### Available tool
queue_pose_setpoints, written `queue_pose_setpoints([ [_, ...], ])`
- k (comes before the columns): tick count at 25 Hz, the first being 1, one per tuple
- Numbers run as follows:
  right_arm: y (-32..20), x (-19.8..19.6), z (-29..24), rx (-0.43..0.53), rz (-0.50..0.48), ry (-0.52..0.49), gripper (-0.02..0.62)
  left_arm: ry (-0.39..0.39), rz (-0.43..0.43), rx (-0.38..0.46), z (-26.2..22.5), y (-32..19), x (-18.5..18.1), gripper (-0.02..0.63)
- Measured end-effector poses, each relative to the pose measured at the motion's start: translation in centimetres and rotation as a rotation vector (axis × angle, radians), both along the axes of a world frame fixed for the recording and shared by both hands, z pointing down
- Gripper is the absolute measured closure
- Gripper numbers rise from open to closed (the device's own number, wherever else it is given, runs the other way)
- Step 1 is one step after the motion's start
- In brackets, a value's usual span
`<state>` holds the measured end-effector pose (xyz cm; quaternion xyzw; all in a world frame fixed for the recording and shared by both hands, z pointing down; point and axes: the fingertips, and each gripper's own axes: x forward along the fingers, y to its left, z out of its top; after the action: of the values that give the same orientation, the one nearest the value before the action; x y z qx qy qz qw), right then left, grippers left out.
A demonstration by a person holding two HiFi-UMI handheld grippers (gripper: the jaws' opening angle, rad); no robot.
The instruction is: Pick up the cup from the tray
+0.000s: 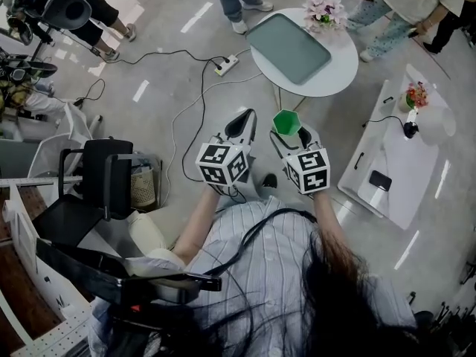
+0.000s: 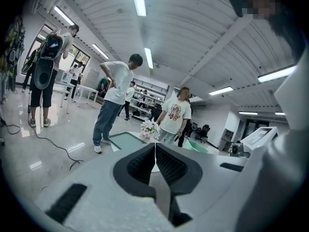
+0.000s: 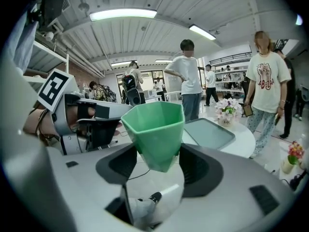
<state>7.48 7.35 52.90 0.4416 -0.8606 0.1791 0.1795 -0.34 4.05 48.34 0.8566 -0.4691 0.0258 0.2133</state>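
Note:
A green faceted cup (image 1: 285,122) (image 3: 154,132) is held upright in the air, clamped low on its body by my right gripper (image 1: 286,134) (image 3: 155,164), well short of the round white table (image 1: 338,73). The grey-green tray (image 1: 288,47) (image 3: 208,132) lies flat on that table with nothing on it. My left gripper (image 1: 243,123) (image 2: 155,164) hangs beside the right one, its ribbed pads pressed together with nothing between them. The tray (image 2: 129,139) shows far ahead in the left gripper view.
A pot of pink flowers (image 1: 324,10) stands at the round table's far edge. A white side table (image 1: 405,155) to the right carries a phone and a small vase. Cables and a power strip (image 1: 226,65) cross the floor. Several people stand around; a black chair (image 1: 104,171) is at left.

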Motion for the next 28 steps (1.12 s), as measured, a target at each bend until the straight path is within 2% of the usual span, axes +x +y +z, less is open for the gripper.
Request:
queue_pose_setpoints([
  [8, 1.7, -0.4, 0.1, -0.015, -0.004, -0.033, 0.322, -0.015, 0.003, 0.003, 0.1, 1.6, -0.2, 0.591],
  [28, 1.8, -0.7, 0.2, -0.013, -0.051, -0.012, 0.322, -0.019, -0.015, -0.003, 0.6, 2.1, -0.1, 0.591],
])
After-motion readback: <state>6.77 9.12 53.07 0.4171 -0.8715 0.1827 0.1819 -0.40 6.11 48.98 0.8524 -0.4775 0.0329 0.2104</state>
